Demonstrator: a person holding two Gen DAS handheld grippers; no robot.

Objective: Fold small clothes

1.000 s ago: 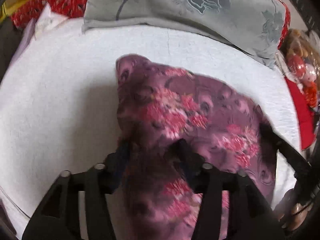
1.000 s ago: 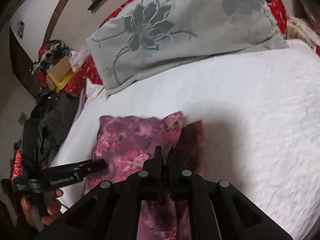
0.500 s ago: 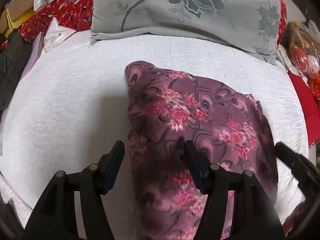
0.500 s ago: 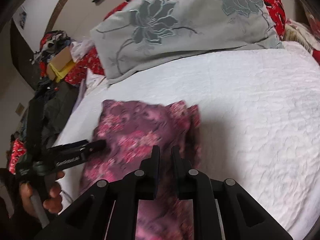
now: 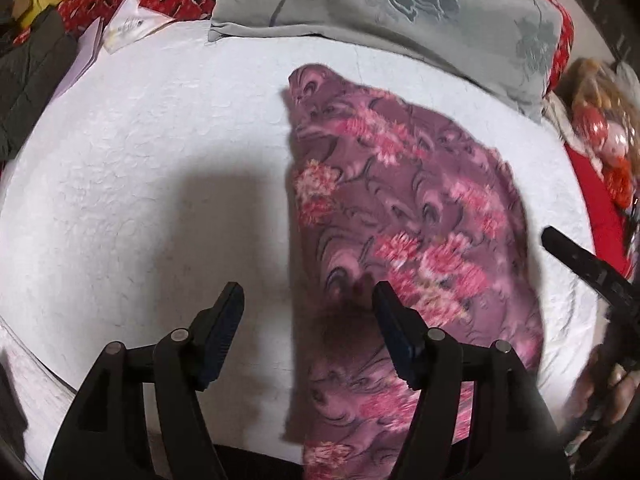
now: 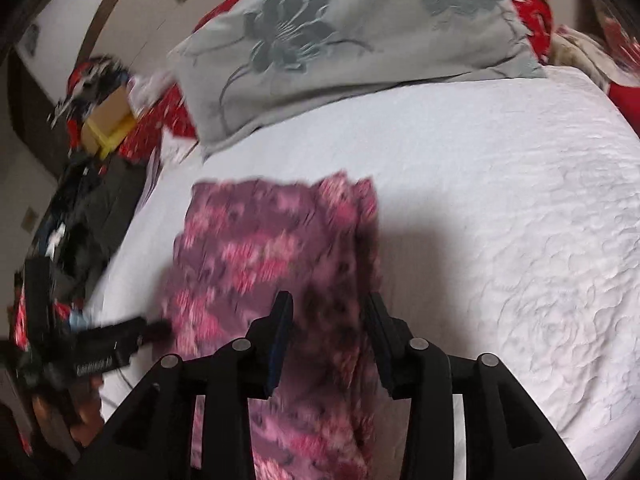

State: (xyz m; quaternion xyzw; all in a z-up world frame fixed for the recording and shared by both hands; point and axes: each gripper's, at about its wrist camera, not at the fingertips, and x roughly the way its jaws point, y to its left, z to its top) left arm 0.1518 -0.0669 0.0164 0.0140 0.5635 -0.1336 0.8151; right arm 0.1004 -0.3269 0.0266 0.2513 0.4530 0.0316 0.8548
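A second ago the right gripper (image 6: 326, 334) was clamped on the near part of the cloth (image 5: 404, 216) and the left gripper (image 5: 306, 312) had the cloth's left edge between its jaws; now both have let go. The right jaws are opening, and the pads stand clear of the fabric, which shows loose in the gap below them. The left jaws are also opening, wide apart; its left finger (image 5: 222, 322) is over bare bedspread (image 5: 140, 168), its right one over the cloth's left edge, neither pressing. The left gripper has slid off to the left, so most of the cloth now lies to its right. The cloth, purple with pink flowers, lies flat on the white bedspread, near the middle of the bed, running from the near edge toward the grey pillow (image 5: 384, 4) at the far edge, stopping short of it. Along its right side in the right wrist view a doubled layer seems to show, so I judge one fold has just been laid and released. What follows is probably a fresh grasp for a second fold, though the blur hides how neat the edges are.
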